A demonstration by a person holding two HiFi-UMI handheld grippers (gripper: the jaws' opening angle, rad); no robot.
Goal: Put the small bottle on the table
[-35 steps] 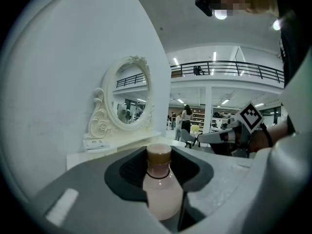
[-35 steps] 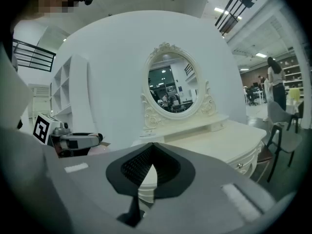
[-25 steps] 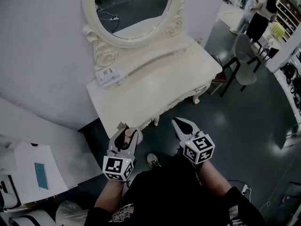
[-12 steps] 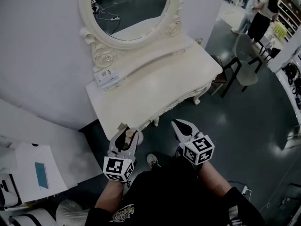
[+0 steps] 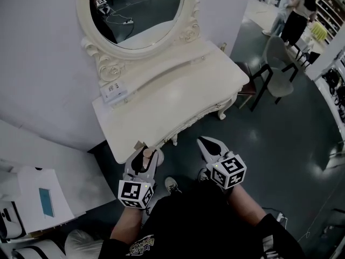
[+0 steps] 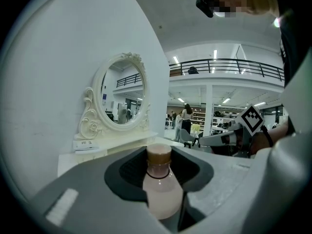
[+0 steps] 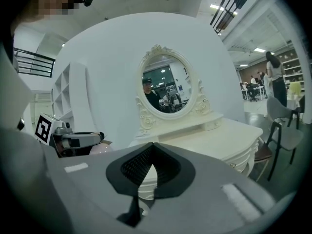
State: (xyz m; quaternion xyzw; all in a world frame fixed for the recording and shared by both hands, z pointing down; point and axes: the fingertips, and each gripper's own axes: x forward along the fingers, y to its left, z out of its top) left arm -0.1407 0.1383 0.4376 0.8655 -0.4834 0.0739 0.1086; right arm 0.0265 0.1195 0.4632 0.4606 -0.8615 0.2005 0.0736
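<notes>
Left hand-held gripper (image 5: 145, 152) sits closest in, low in the head view, just short of the front edge of the dressing table. Its jaws are closed on the small bottle (image 6: 160, 188), a pale pink bottle with a tan cap. The bottle lies along the jaws with its cap pointing forward toward the table. It is carried in the air, not resting on anything.

Beside it, the right hand-held gripper (image 5: 206, 143) hangs over the dark floor (image 5: 253, 144). Its jaws are together at the tips with nothing between them, so it looks to be idle for this job.

Beyond both lies the cream tabletop (image 5: 178, 99). It is bare across the middle and front. Only a small white box (image 5: 114, 92) sits near the back left corner, under the oval mirror (image 5: 132, 9). Farther off to the right a grey chair (image 5: 277, 63) stands on the floor, and people (image 5: 295, 15) stand at the far end of the room.

As for progress, the pickup is done: the bottle is firmly in the left jaws and has been brought close to the table. What remains is the placing itself. That means reaching forward over the edge, lowering until the base meets the bare surface, setting it upright, then parting the jaws and drawing back. The open middle of the tabletop offers plenty of clear room, so roughly the second half of the task is left.
</notes>
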